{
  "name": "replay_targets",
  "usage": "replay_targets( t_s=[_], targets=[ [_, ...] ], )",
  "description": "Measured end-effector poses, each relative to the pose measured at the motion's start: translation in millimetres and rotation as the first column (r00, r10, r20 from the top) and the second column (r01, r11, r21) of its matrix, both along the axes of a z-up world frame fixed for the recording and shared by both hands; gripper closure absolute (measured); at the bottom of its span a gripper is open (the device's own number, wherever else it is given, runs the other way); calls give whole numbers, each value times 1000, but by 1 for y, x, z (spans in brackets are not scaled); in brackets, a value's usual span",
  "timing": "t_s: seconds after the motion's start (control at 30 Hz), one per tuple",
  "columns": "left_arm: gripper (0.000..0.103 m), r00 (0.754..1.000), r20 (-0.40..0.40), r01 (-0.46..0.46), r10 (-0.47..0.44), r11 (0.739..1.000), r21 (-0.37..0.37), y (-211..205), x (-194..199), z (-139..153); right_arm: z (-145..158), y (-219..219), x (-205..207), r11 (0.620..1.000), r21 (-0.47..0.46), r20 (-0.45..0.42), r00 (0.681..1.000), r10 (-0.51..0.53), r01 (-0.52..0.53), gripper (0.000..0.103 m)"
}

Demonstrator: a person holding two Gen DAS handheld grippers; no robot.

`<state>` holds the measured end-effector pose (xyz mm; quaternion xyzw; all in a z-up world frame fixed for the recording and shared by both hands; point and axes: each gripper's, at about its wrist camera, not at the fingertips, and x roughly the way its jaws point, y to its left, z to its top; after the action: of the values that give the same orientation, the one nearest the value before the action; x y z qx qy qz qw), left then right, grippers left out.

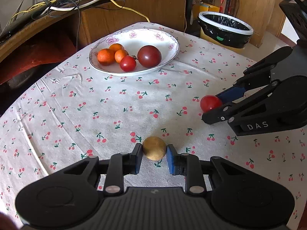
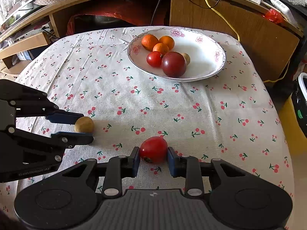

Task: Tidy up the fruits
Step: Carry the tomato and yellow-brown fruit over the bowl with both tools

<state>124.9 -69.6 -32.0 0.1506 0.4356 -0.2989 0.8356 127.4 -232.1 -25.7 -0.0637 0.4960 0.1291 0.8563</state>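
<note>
Both fruits sit on the cherry-print cloth (image 2: 172, 103) at its near edge, each between a pair of pads. The left gripper (image 1: 154, 154) is closed around the small tan fruit (image 1: 154, 148), pads touching both sides; the right gripper (image 2: 153, 158) likewise squeezes the red tomato (image 2: 153, 151). The plate (image 2: 211, 65) with the other fruit lies far across the cloth, straight ahead of both, nearer the right gripper's line, I'd judge

We see a white cloth (image 1: 115, 105) printed with red cherries, a white plate (image 1: 173, 47) with pink flowers, three orange fruits (image 1: 105, 56), a dark red tomato (image 1: 149, 56) and blue pads (image 1: 171, 161)
</note>
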Motion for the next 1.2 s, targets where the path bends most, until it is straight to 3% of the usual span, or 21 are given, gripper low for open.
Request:
replay_targets(
  t_s=[1.2],
  targets=[
    [68,996,91,-21,19,1000,20,-6,8,15,13,13,0,1000,16,55,998,-3,2,78]
  ],
)
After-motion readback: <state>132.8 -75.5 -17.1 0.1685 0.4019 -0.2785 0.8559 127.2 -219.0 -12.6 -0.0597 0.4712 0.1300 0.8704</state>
